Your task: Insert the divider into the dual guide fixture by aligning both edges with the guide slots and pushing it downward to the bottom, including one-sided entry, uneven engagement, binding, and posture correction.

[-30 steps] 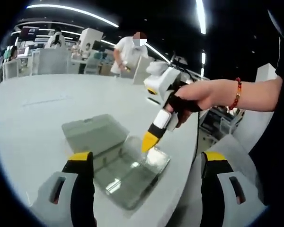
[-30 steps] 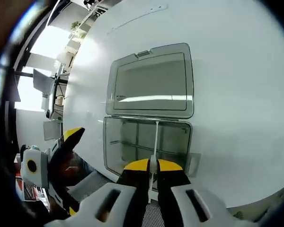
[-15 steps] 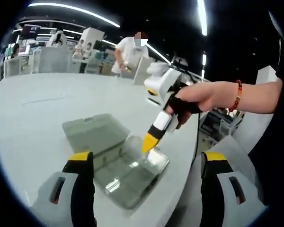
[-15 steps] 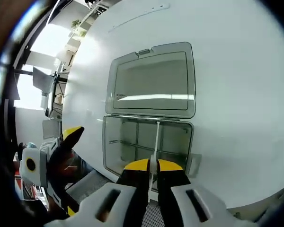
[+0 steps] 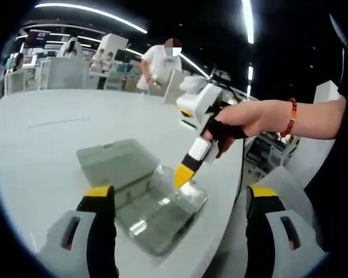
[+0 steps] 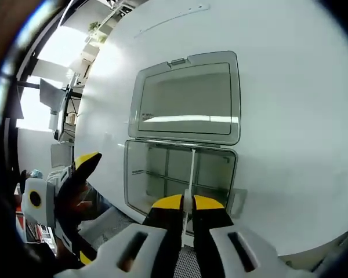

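Right gripper view, right tongs [image 6: 186, 202] pinching divider [image 6: 191, 172]

Light comes from long ceiling strips [image 5: 87, 13] overhead, bright and even, and my bench [image 5: 35, 145] reads pale and nearly washed out, with soft shadows only. In the right gripper view a strip reflects as a white glare bar across the open lid [image 6: 188, 98], and the room behind blows out to white at the upper left. Fisheye bending curves the bench edge hard; my tool [image 6: 183, 202] in the foreground is slightly soft.
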